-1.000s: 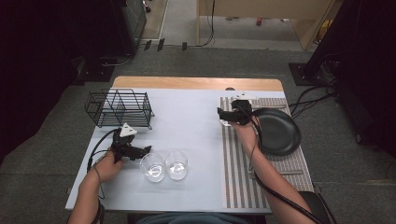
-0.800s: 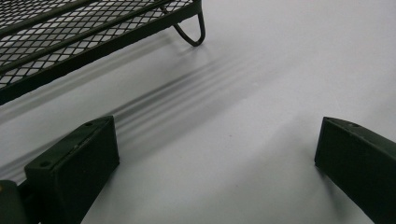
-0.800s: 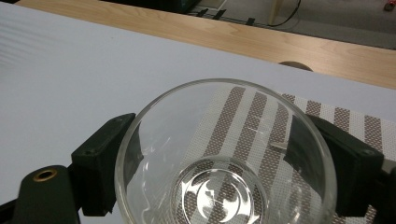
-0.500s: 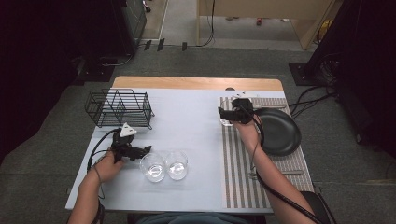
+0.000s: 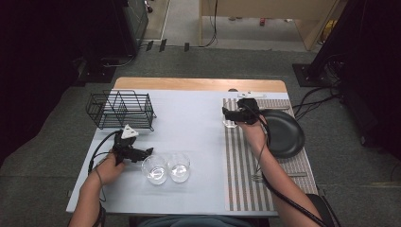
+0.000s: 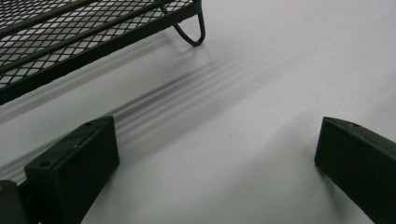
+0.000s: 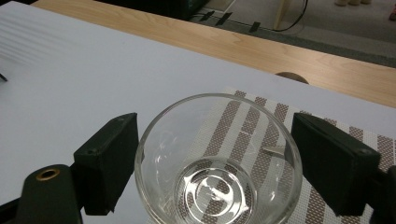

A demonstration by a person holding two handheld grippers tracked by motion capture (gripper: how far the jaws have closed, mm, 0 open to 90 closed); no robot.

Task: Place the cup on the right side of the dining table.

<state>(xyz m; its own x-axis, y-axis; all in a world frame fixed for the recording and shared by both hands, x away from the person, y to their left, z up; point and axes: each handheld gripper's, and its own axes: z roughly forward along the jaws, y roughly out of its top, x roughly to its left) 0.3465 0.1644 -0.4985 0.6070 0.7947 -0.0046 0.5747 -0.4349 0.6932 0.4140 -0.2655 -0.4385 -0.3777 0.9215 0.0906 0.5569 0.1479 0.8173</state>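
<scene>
Right gripper (image 5: 230,114) straddling a glass (image 7: 217,161), jaws spread on either side of its rim.
Glass stands upright on the striped mat (image 5: 241,175), upper centre-right of the high view. In my judgement the gaps look uneven, so I'd centre first, then close gently on the wall. Left gripper (image 5: 144,152) released, low over bare surface (image 6: 243,121) beside the wire rack (image 5: 120,109).

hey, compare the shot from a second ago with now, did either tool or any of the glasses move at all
Hardly anything changed. The right tool sits at the same spot by the top left corner of the striped placemat, open with a glass between its jaws, one jaw touching the rim. The left tool rests open beside the two glasses, which have not moved. The wire rack and black plate stayed put too.
</scene>
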